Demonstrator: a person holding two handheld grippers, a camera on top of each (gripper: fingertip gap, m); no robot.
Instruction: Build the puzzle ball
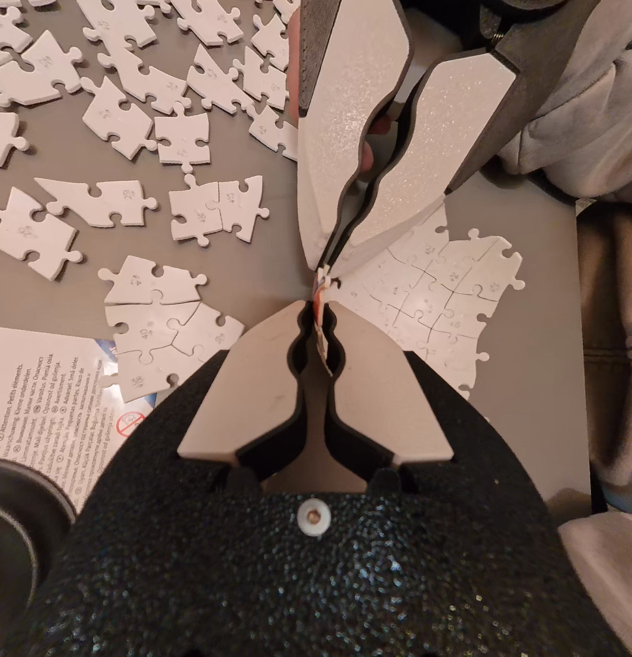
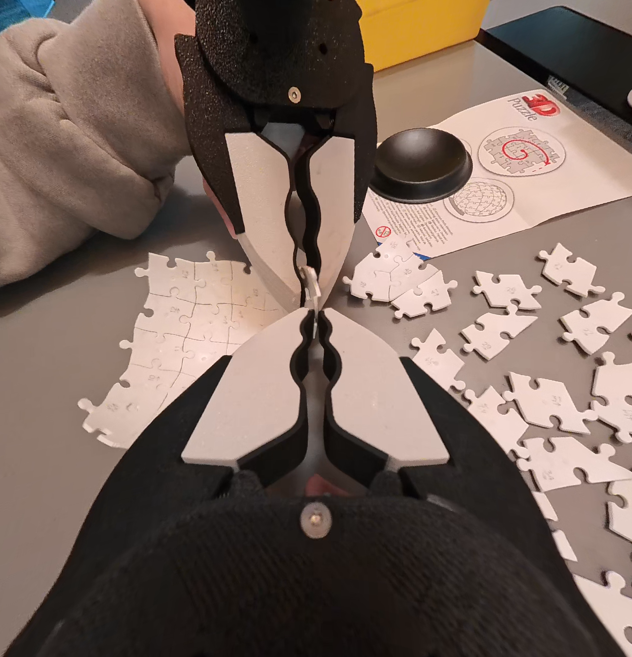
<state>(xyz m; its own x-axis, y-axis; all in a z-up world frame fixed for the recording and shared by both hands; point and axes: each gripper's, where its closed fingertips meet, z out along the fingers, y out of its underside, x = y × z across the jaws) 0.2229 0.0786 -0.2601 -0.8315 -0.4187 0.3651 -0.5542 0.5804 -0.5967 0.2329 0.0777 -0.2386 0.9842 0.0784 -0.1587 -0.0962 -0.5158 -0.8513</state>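
Note:
My left gripper (image 1: 316, 306) is shut on a puzzle piece (image 1: 320, 318) held edge-on, its coloured face just showing. My right gripper (image 2: 316, 313) is shut on a thin white piece (image 2: 313, 325), also edge-on. The two grippers meet tip to tip above the table, and the right gripper (image 1: 327, 269) comes in from the top of the left wrist view. The left gripper (image 2: 309, 298) pinches a white piece (image 2: 311, 283) that touches the right one's piece. I cannot tell if they are interlocked. A large joined sheet of white pieces (image 1: 446, 302) (image 2: 179, 327) lies flat beside the tips.
A small joined cluster (image 1: 154, 327) (image 2: 396, 281) and several loose white pieces (image 1: 104, 117) (image 2: 549, 401) lie on the grey table. A black round stand (image 2: 419, 167) sits on an instruction leaflet (image 2: 542, 170). A yellow box (image 2: 425, 32) is behind. A grey sleeve (image 2: 76, 135) rests nearby. My left and right fingertips are right by each other.

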